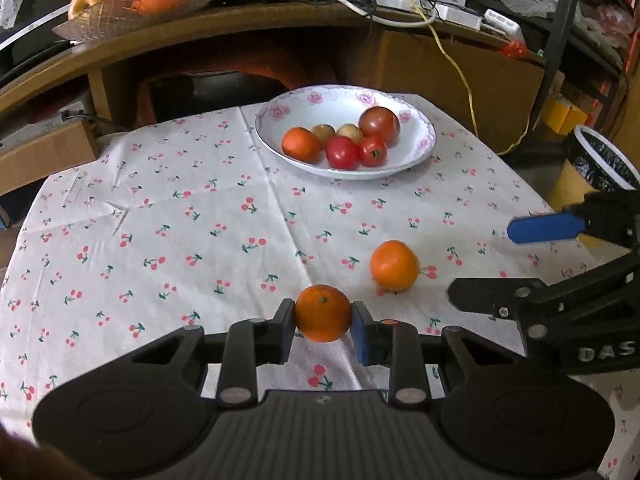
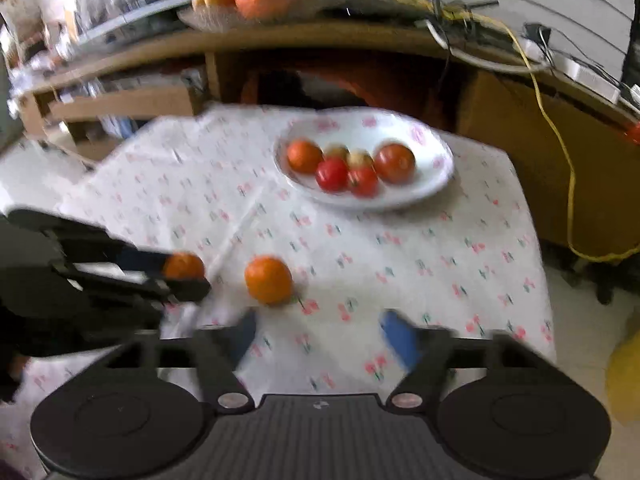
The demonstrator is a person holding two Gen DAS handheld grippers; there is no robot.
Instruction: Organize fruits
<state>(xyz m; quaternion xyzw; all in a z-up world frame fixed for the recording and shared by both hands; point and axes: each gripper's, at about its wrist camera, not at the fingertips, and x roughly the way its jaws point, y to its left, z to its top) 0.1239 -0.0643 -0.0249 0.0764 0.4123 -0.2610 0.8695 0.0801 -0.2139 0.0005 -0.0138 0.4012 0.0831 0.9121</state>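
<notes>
My left gripper (image 1: 323, 322) is shut on a small orange (image 1: 322, 313), held just above the cherry-print tablecloth (image 1: 192, 216); the same gripper (image 2: 188, 276) and orange (image 2: 183, 266) show at the left of the right wrist view. A second orange (image 1: 394, 266) lies loose on the cloth, also in the right wrist view (image 2: 269, 279). My right gripper (image 2: 318, 338) is open and empty, just short of it; it also shows in the left wrist view (image 1: 484, 264). A white floral plate (image 1: 416, 152) at the far side holds tomatoes, an orange and two small brown fruits.
A curved wooden desk (image 1: 256, 28) stands behind the table with a glass dish of large oranges (image 1: 132, 4) and tangled cables (image 1: 392, 4). A lined bin (image 1: 604, 160) stands at the right. Cardboard boxes (image 1: 44, 156) stand at the left.
</notes>
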